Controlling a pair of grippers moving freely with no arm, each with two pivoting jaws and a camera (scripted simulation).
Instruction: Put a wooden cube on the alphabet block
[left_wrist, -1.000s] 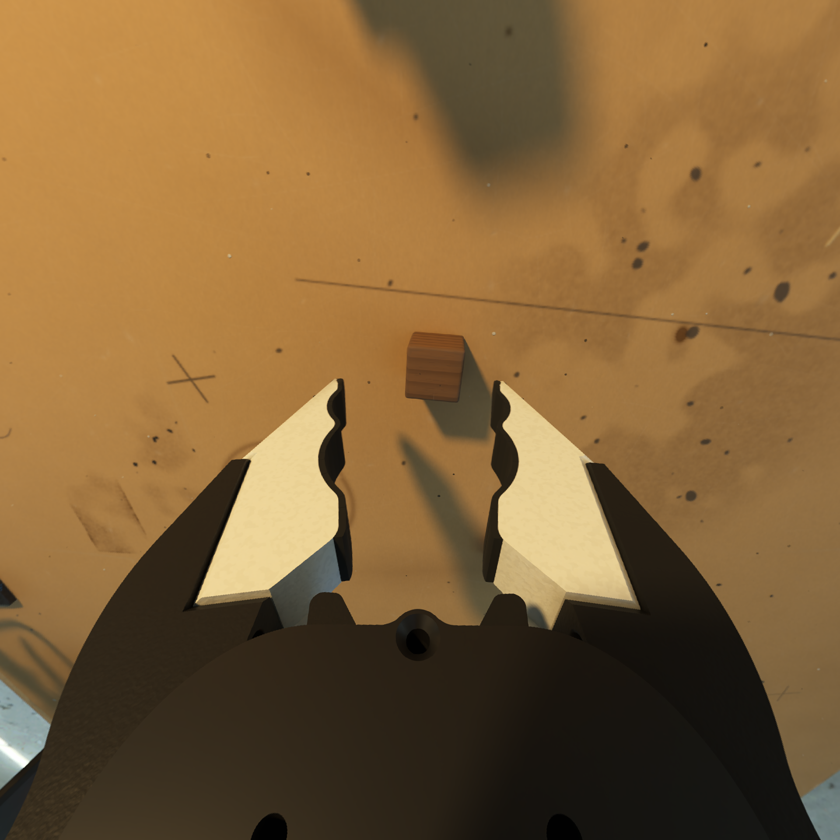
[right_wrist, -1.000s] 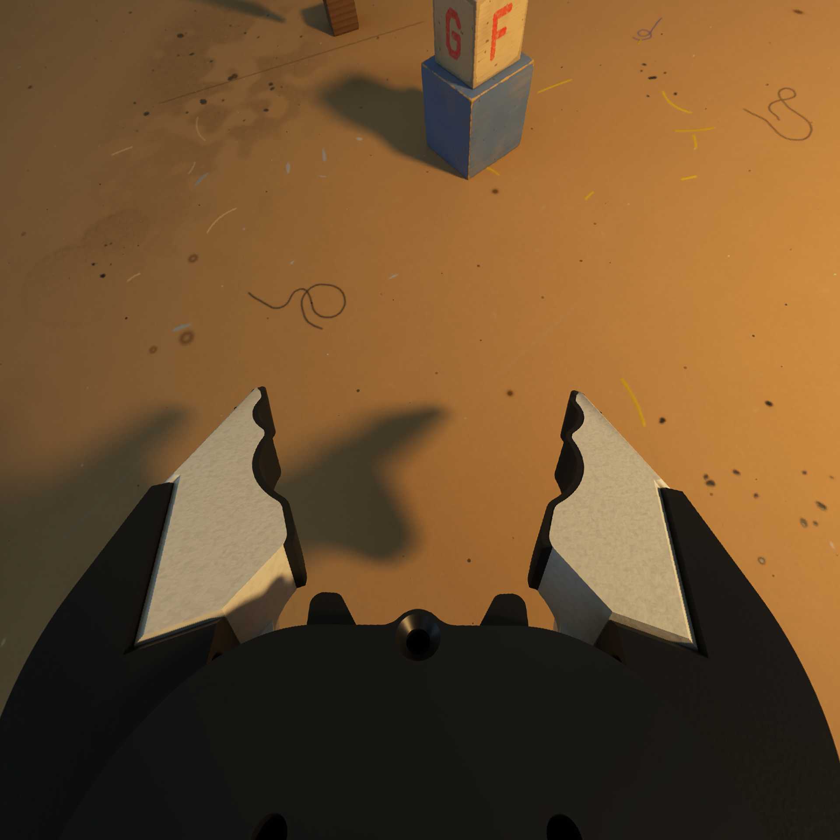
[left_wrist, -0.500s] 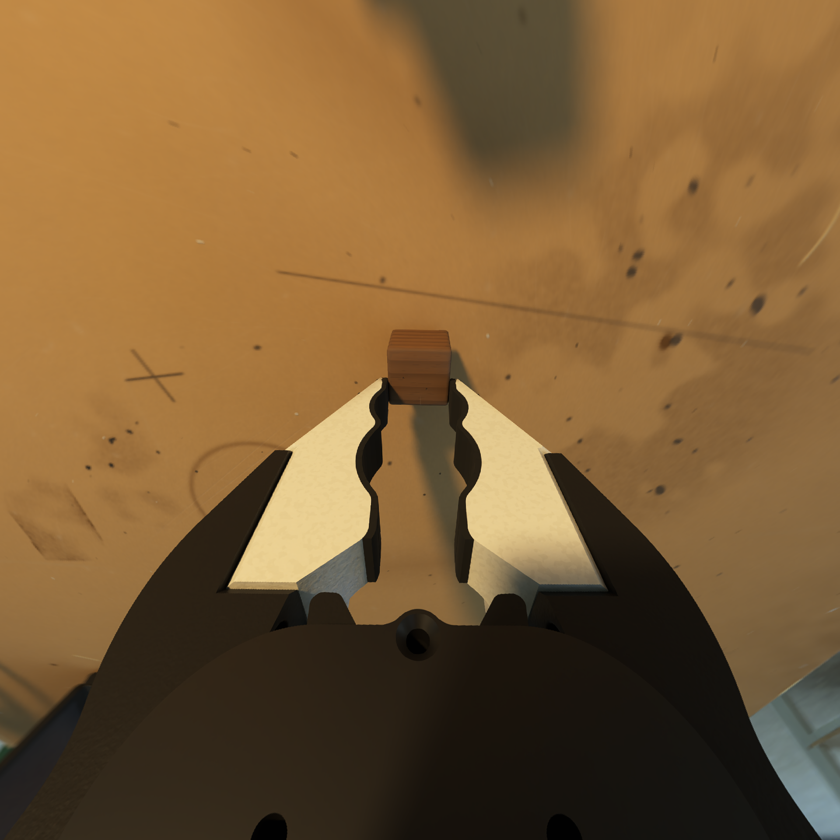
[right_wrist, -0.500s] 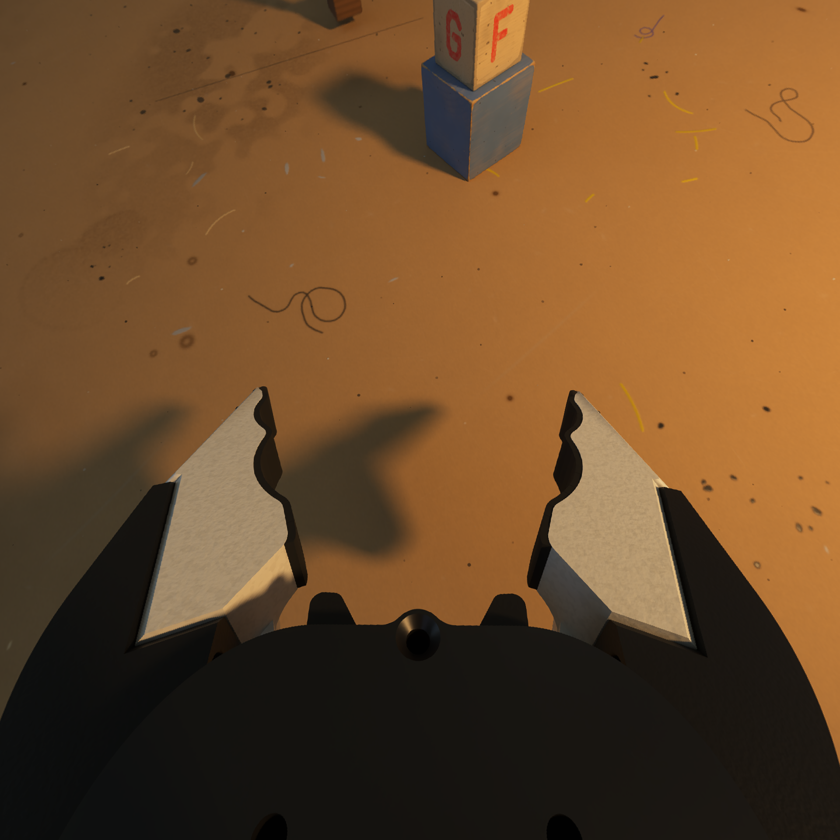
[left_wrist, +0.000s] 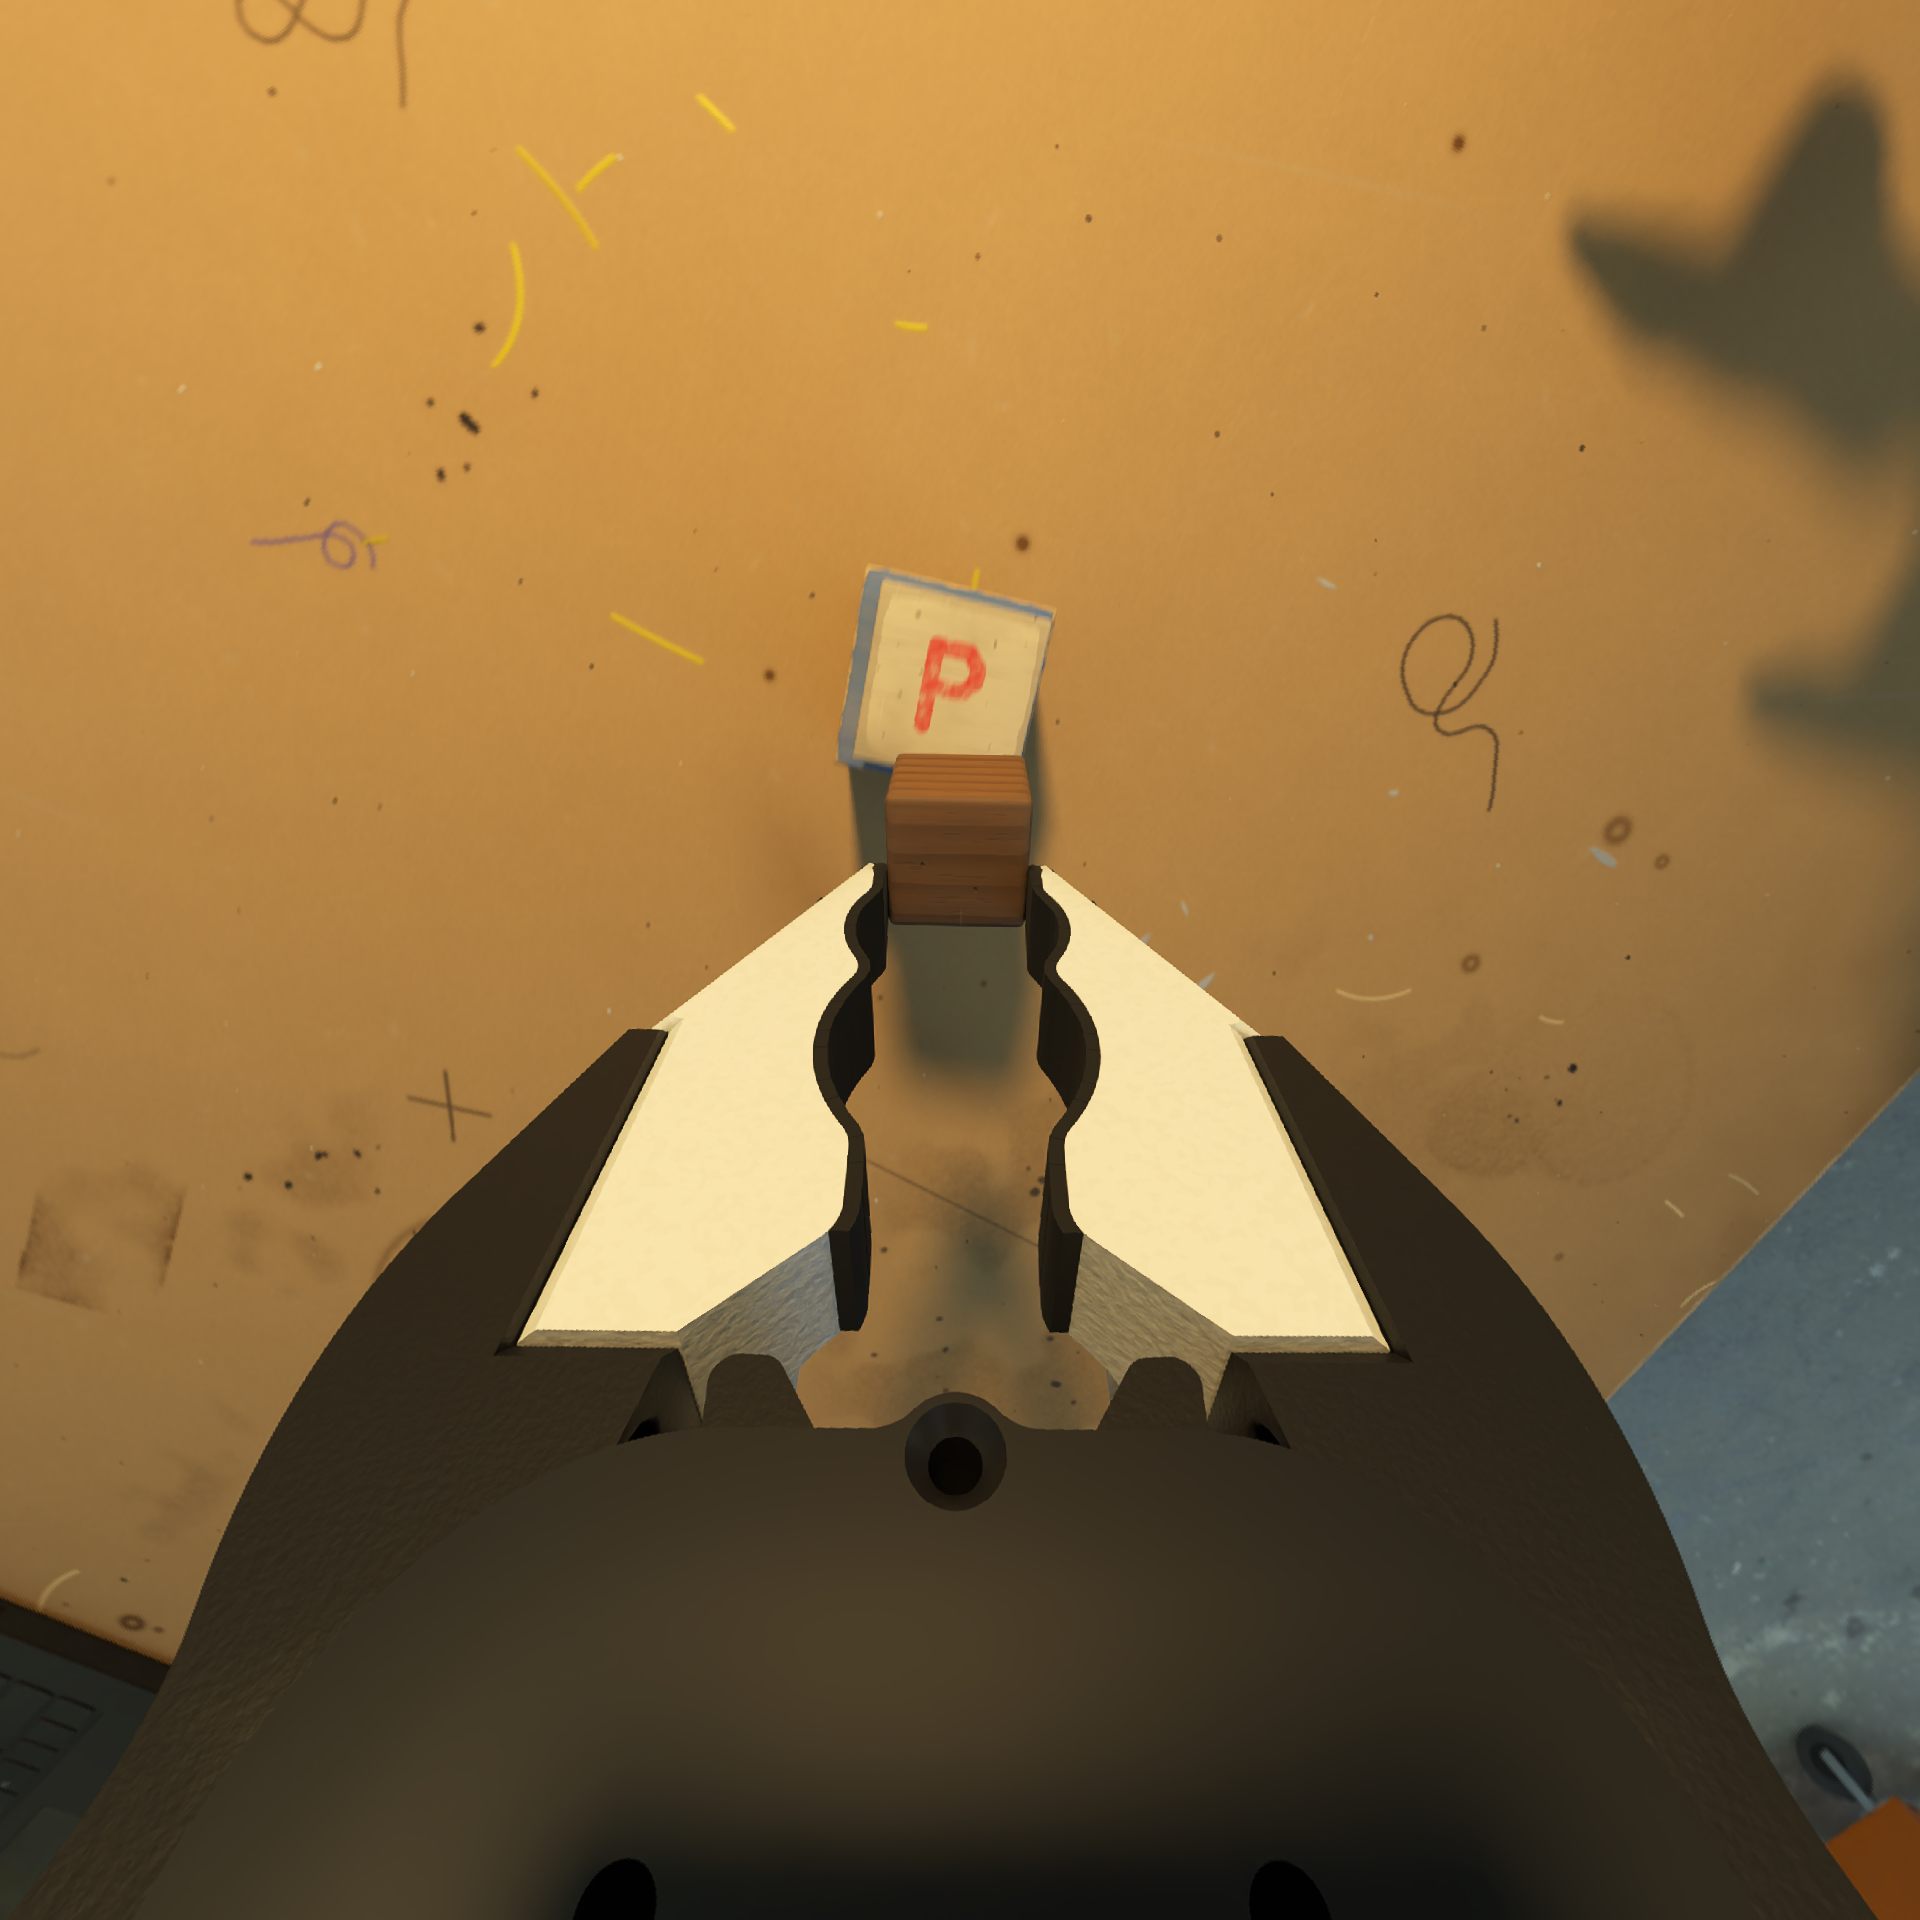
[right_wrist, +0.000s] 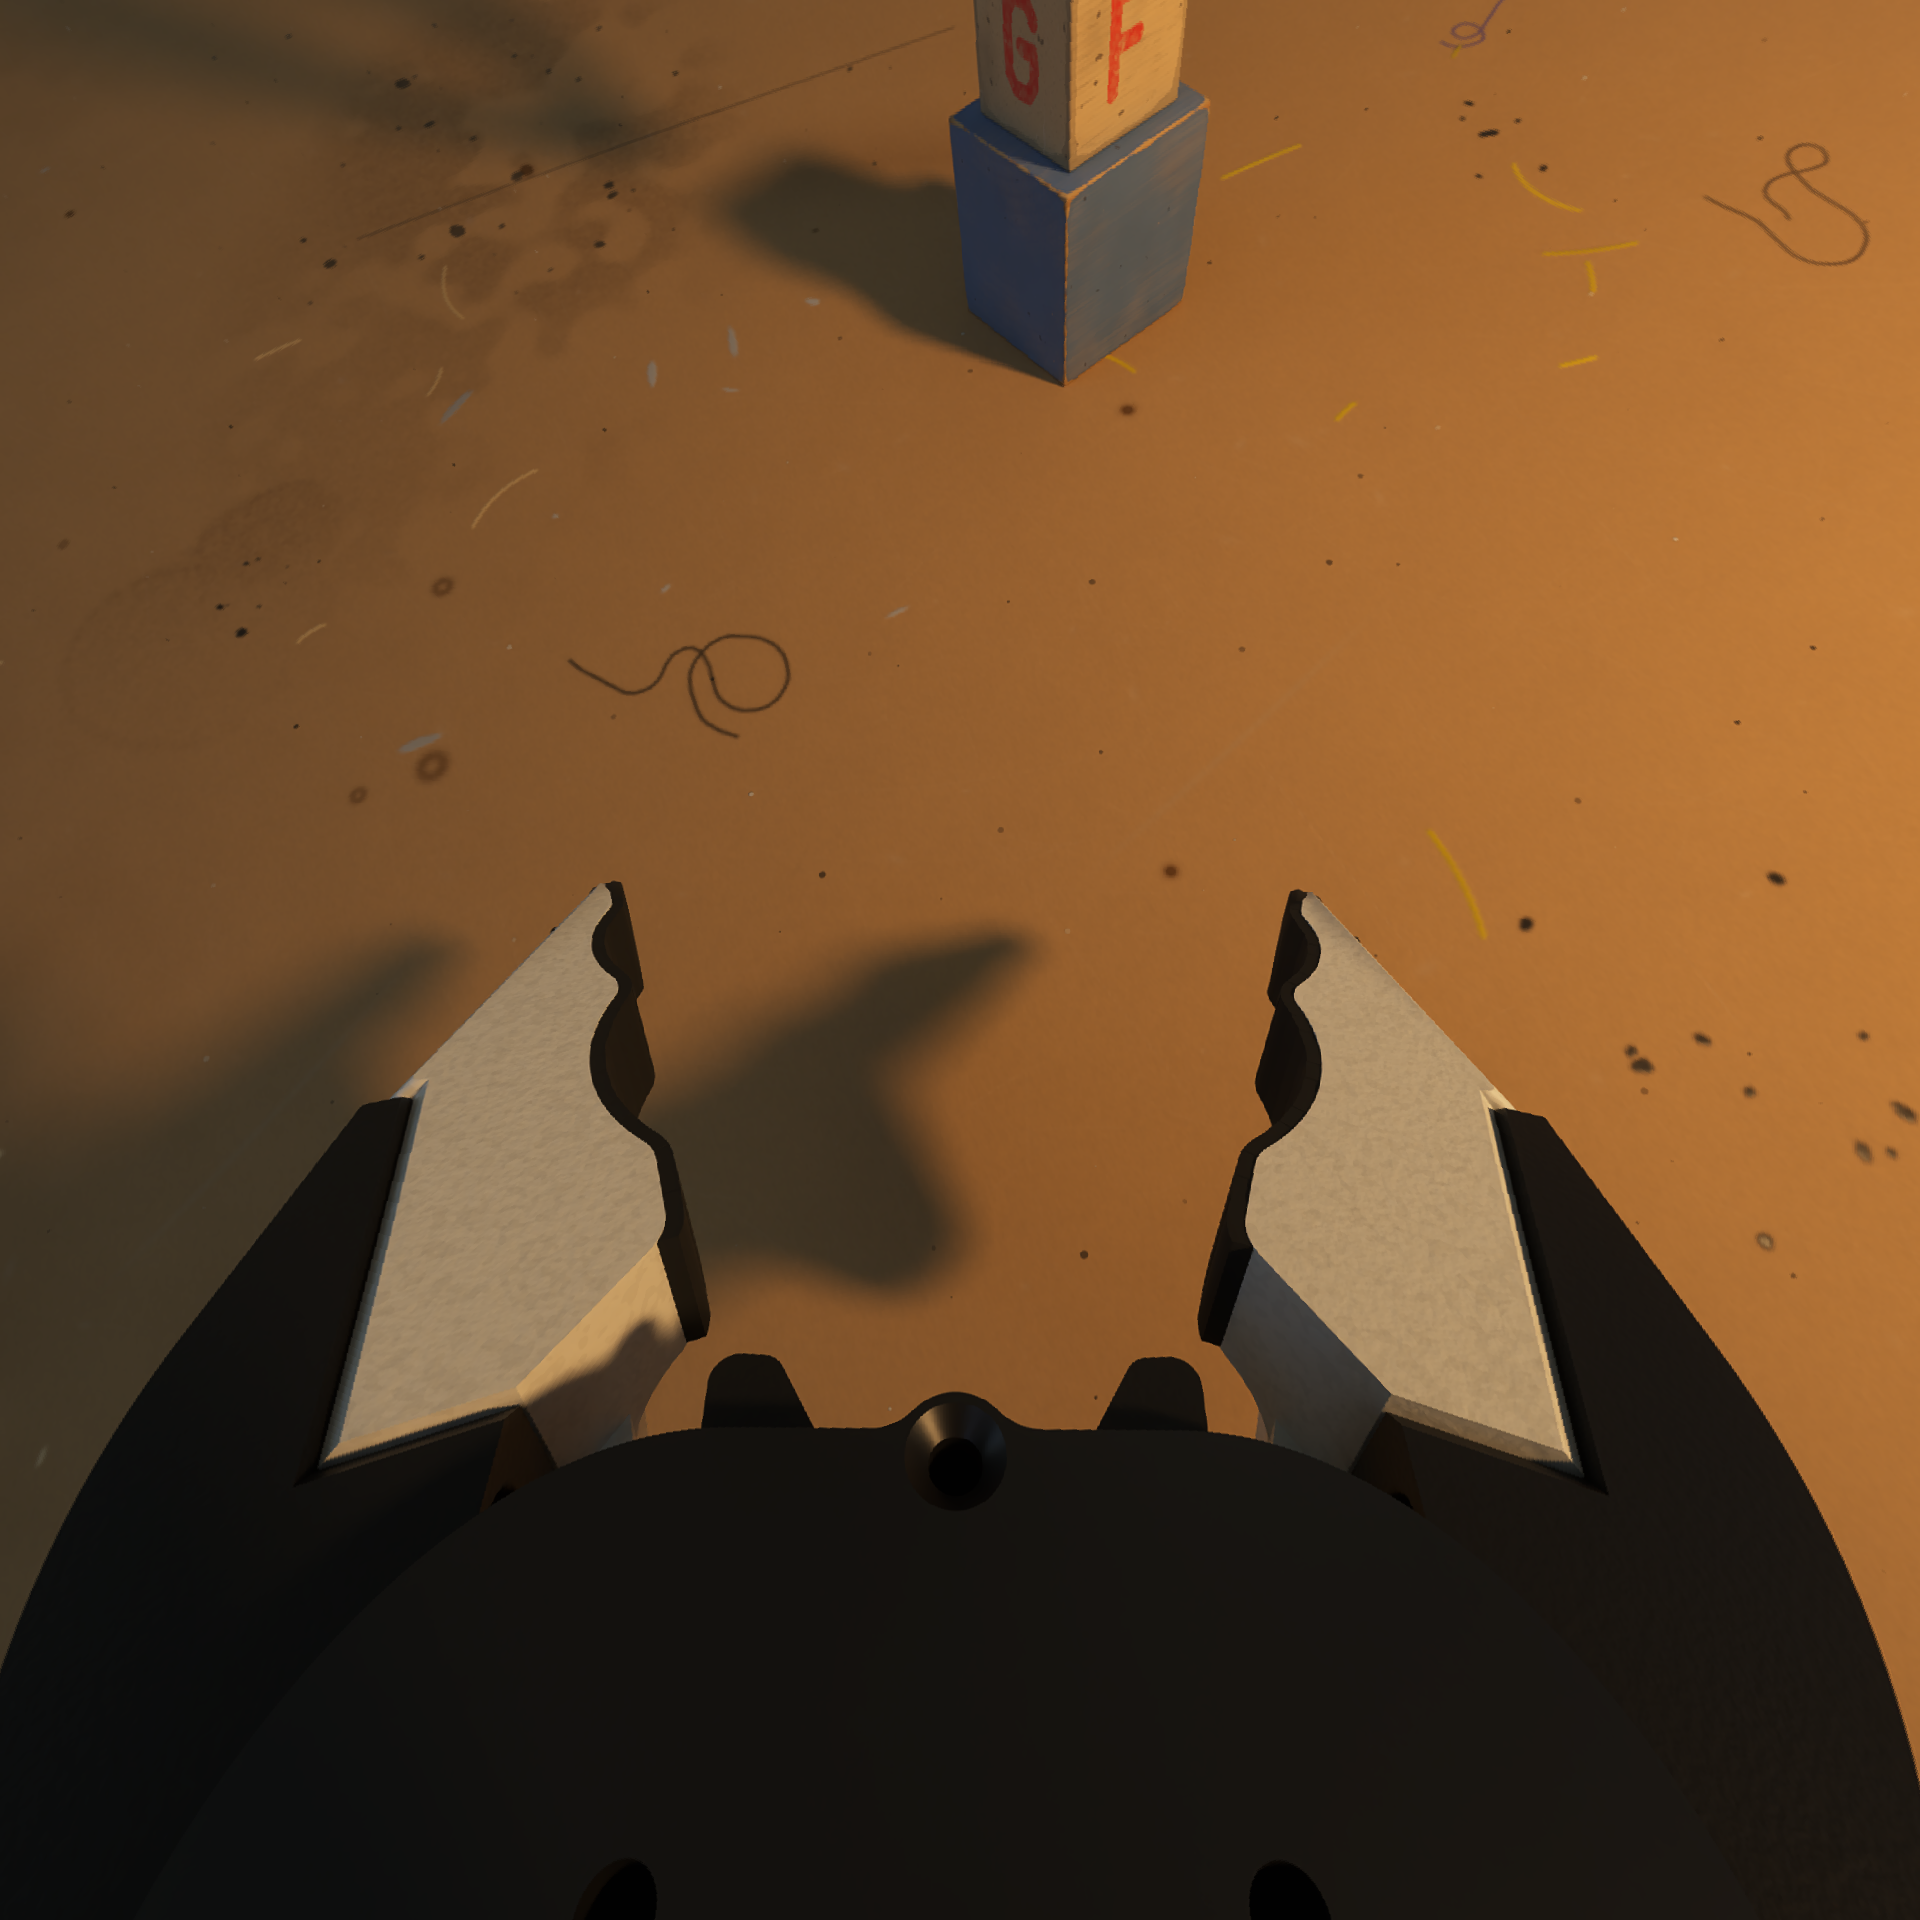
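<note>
Wooden cube (left_wrist: 957, 842) is pinched between the tips of the left claw (left_wrist: 956, 896) and held in the air, well above the surface (left_wrist: 312, 790); in the left wrist view its far edge overlaps the near edge of the alphabet block (left_wrist: 948, 675), which is seen from above with a blue block's rim showing along its left side. Open surface is seen all round the stack, and the surface's edge runs diagonally at the lower right of that view, with grey floor (left_wrist: 1787, 1455) beyond it. The right claw (right_wrist: 954, 891) is spread wide and holds nothing, with bare surface between its fingers and a broad clear stretch up to the stack. One wooden cube, one alphabet block (right_wrist: 1075, 73) and one blue block (right_wrist: 1075, 249) are counted, the lettered one resting on the blue one. The surface is orange-brown, marked with dark specks, scribbles, short yellow strokes and the claws' shadows
</note>
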